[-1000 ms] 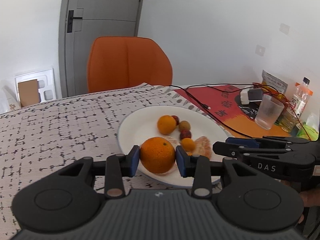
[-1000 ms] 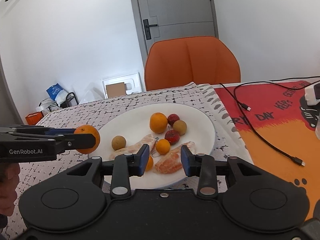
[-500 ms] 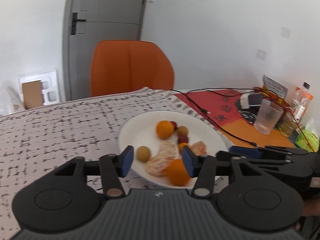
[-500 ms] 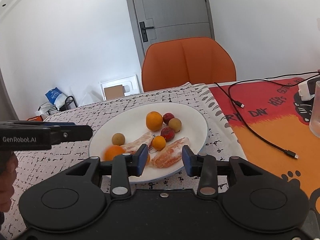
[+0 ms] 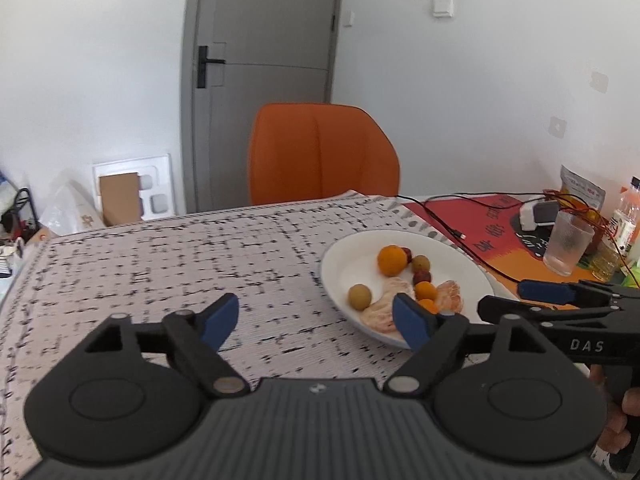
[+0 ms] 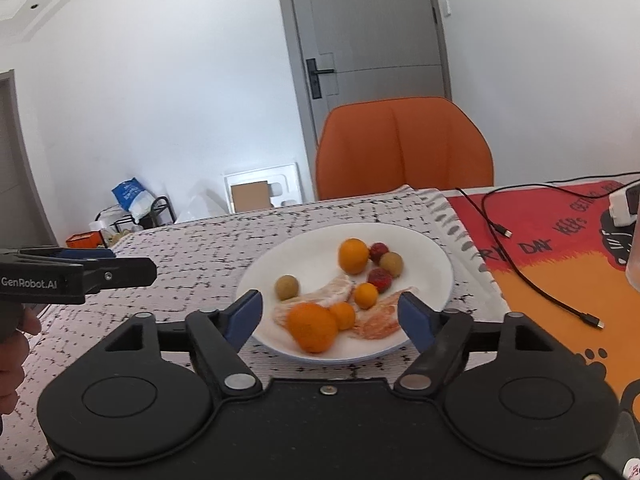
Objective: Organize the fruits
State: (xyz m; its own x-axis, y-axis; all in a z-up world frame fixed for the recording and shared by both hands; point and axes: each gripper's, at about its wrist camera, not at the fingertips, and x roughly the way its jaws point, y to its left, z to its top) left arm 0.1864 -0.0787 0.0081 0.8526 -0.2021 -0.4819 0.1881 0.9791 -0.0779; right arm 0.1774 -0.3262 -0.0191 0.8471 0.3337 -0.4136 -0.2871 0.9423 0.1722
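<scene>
White speckled cloth covers the tabletop on the left, and the left claw hangs above it with its blue-padded fingers spread wide and nothing between them. Just right of it sits the white plate, which carries all the fruit. A large orange lies at the near rim, touching a smaller one. Behind them lie peeled citrus segments, a tan round fruit, a second large orange, two red fruits and another tan one. The right claw hovers low in front of the plate, its jaws also wide apart and empty, framing the near orange without touching it. Farther right, a black cable trails over a red-and-orange mat, and a clear ribbed cup stands beyond. An orange chair waits behind the tabletop.
</scene>
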